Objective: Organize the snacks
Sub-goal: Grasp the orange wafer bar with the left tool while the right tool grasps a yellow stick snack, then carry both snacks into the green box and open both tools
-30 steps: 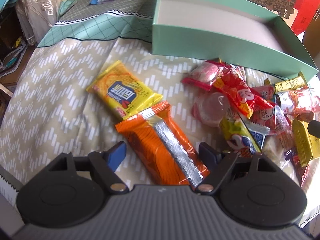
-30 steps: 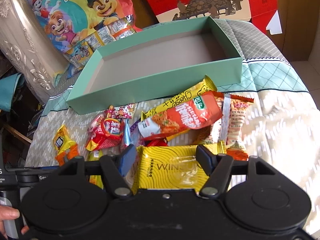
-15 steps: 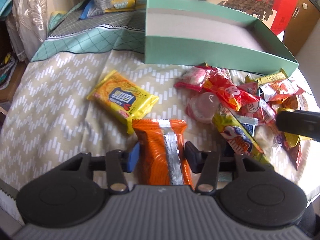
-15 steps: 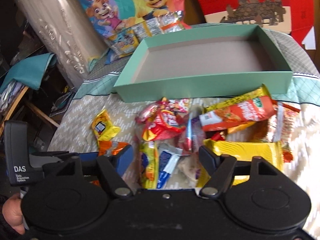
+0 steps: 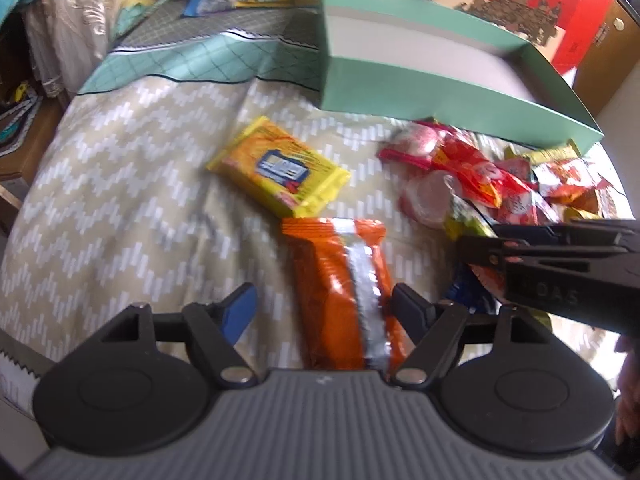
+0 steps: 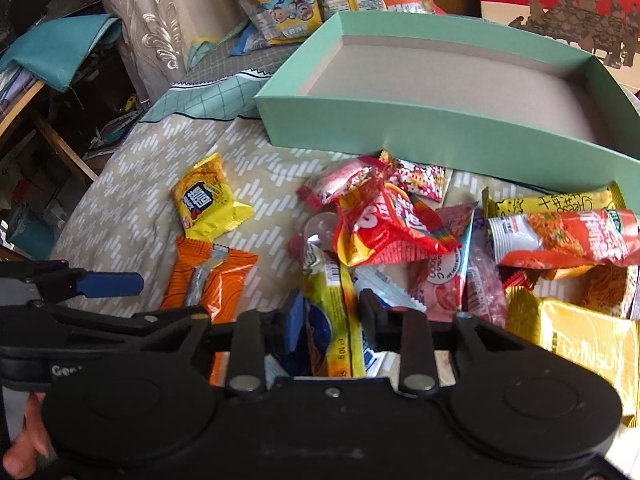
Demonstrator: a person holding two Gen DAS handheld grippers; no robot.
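Note:
An empty mint-green box (image 5: 448, 96) (image 6: 400, 128) stands at the back of the bed. An orange snack packet (image 5: 344, 292) (image 6: 208, 276) lies between the open fingers of my left gripper (image 5: 324, 308), nearer the right finger. A yellow packet (image 5: 280, 168) (image 6: 208, 200) lies beyond it. A pile of mixed snacks (image 5: 492, 188) (image 6: 440, 240) lies in front of the box. My right gripper (image 6: 330, 320) is closed around a yellow-green and blue packet (image 6: 332, 312) at the pile's near edge. It shows from the side in the left wrist view (image 5: 560, 264).
The bedcover (image 5: 120, 200) has a beige zigzag pattern. A red gift box (image 5: 520, 4) stands behind the green box. More snack bags (image 6: 320, 0) lie at the back left. A curtain (image 6: 152, 28) and cluttered furniture are on the left.
My left gripper has opened wider around the orange packet. My right gripper has swung left and down over the pile and narrowed onto the yellow-green packet.

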